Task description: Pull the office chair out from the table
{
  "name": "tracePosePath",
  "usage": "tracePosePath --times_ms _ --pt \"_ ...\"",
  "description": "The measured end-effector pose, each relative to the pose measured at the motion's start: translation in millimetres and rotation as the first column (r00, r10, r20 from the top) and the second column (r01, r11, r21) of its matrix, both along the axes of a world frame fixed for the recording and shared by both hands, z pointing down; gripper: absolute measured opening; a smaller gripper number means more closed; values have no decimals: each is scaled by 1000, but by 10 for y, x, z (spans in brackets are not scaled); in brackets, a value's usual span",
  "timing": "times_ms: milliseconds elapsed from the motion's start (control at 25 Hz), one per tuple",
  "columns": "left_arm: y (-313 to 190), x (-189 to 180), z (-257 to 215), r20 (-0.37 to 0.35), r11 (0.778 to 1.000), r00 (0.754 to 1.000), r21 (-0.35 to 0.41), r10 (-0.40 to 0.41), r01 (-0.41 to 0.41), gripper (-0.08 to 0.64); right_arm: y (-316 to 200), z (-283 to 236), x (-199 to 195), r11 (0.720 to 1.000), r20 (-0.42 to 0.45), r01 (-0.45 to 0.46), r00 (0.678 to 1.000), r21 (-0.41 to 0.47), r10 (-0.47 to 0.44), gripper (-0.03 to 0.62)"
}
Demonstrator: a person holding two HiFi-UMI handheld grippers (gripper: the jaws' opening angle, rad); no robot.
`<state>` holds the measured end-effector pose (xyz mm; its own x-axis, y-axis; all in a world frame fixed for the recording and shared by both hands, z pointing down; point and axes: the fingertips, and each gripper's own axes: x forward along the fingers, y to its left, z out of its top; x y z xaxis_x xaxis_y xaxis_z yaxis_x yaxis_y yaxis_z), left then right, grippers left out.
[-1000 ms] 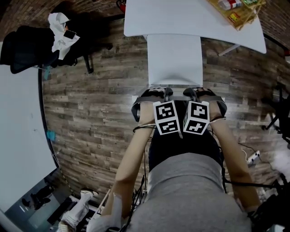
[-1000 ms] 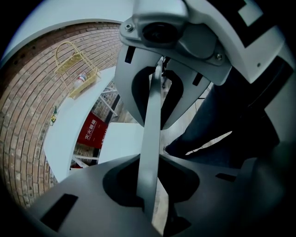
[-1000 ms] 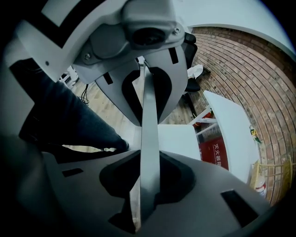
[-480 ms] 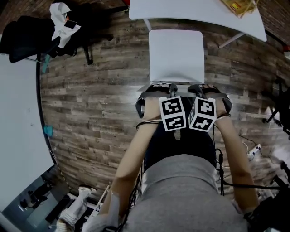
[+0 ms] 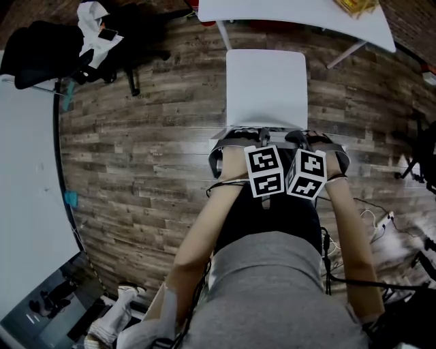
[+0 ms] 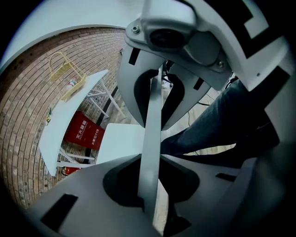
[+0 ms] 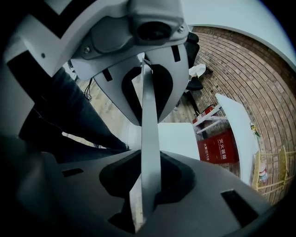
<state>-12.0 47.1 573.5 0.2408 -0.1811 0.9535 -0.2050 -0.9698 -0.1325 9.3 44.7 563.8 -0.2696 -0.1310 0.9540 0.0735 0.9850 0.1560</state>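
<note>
The white chair (image 5: pixel 266 85) stands on the wood floor just in front of the white table (image 5: pixel 286 10), its seat out from under the tabletop. Both grippers point steeply down over the top edge of the backrest. In the head view my left gripper (image 5: pixel 261 136) and right gripper (image 5: pixel 300 138) sit side by side on that edge, under their marker cubes. In the left gripper view the thin backrest edge (image 6: pixel 150 139) runs between the jaws, and my left gripper (image 6: pixel 152 134) is shut on it. My right gripper (image 7: pixel 149 134) is shut on the same edge (image 7: pixel 149 111).
A black office chair (image 5: pixel 41 51) draped with clothes stands at the upper left. A second white table (image 5: pixel 27 170) runs along the left side. A red sign (image 6: pixel 83 132) sits under the far table. Cables and a power strip (image 5: pixel 381 221) lie on the floor at the right.
The chair has slid out from under the table toward the person, with both grippers still on its backrest. The table has drawn away toward the top of the head view.
</note>
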Motion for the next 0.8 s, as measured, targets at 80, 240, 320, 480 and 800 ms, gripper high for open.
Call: tracePosePath --times_ms 80,240,320,480,800 --pt "-7 -7 2 -3 1000 1000 22 16 -16 89 9 36 24 1000 -2 -16 1000 10 16 86" --pt "-69 -26 0 -22 999 999 21 30 -30 92 -59 55 21 999 1 -27 1000 46 27 94" --pt "-65 -15 -10 -41 999 998 17 38 -37 93 -50 55 29 999 7 -29 1000 44 28 94" --pt "-111 -2 -66 -79 999 997 53 12 -7 154 0 -14 -20 999 54 -42 998 12 41 156" --pt "-162 42 -563 -322 993 939 -41 -121 113 199 -36 -658 -251 992 258 -80 961 -96 102 147"
